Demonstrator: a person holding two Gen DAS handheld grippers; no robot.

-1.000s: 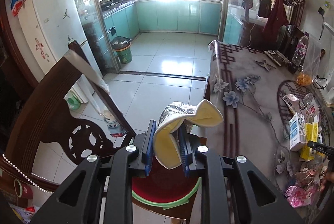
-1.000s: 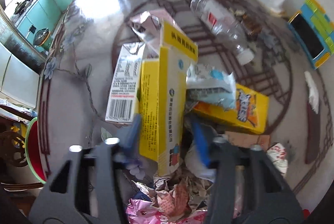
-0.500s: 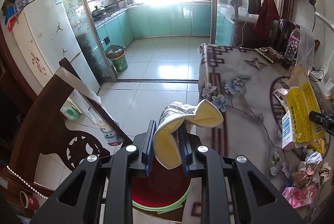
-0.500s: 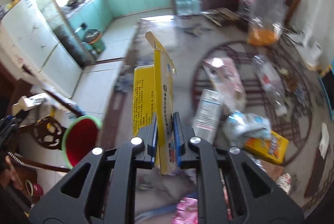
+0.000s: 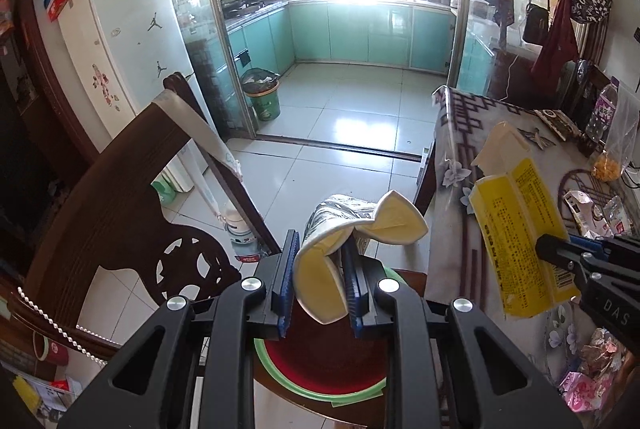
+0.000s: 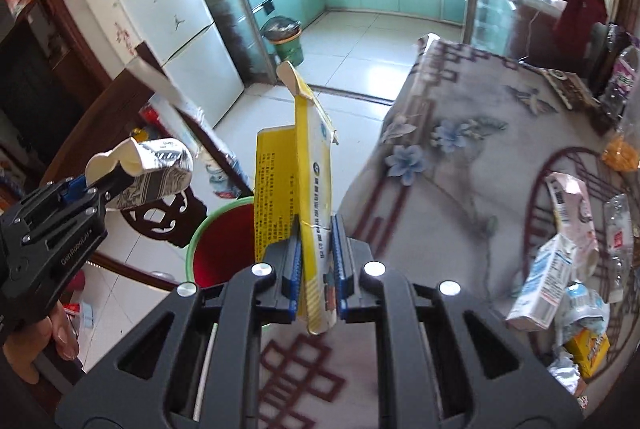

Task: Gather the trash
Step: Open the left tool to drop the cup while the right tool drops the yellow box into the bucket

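My left gripper (image 5: 318,265) is shut on a crushed paper cup (image 5: 340,245), white and yellow inside, patterned outside, held above a red bin with a green rim (image 5: 320,369). The cup also shows in the right wrist view (image 6: 152,169). My right gripper (image 6: 316,257) is shut on a flattened yellow carton (image 6: 304,181) and holds it upright over the table edge, next to the red bin (image 6: 216,249). The carton also shows in the left wrist view (image 5: 520,229).
A table with a flowered cloth (image 6: 460,157) carries more trash at the right: a white-blue carton (image 6: 544,281), a pink packet (image 6: 572,205), a yellow box (image 6: 588,349). A dark wooden chair (image 5: 120,213) stands left of the bin. A fridge (image 5: 120,49) is behind.
My right gripper closed on the yellow carton, lifted it off the table pile and carried it left toward the red bin. The left gripper keeps holding the cup over the bin.
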